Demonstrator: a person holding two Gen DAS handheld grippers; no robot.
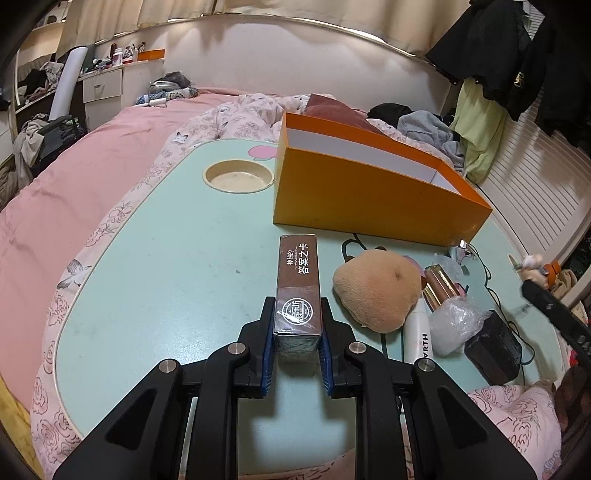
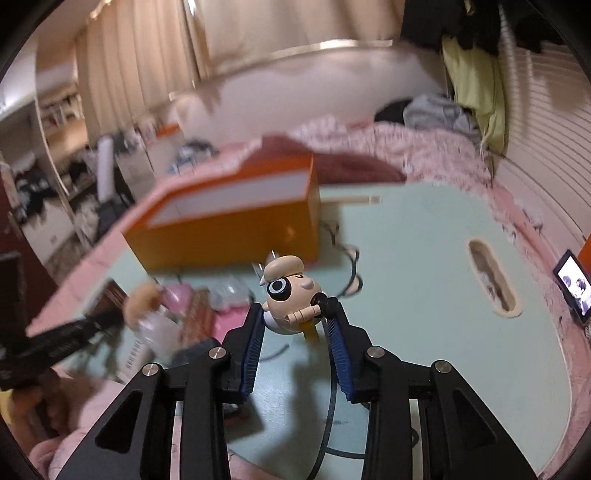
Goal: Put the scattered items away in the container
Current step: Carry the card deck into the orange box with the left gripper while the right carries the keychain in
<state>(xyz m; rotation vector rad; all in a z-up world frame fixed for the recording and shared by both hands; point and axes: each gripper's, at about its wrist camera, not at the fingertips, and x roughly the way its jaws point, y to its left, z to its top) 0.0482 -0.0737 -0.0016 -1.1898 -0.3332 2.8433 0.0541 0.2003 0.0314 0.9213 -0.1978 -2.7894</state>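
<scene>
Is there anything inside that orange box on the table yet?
The orange box shows only bare white inner walls from both views. Its floor is hidden behind its front wall, so something lying flat at the bottom cannot be ruled out.

A bed with a pink cover (image 1: 92, 155) is seen behind the pale green lap table (image 1: 177, 251). Cream curtains (image 1: 229, 11) are hung above a white wall. Dark coats and a yellow-green garment (image 1: 476, 133) are hung at the right, beside white slatted panelling (image 1: 546, 177). A cluttered desk with drawers (image 1: 101, 86) is set at the far left. Warm indoor light is noted.
</scene>
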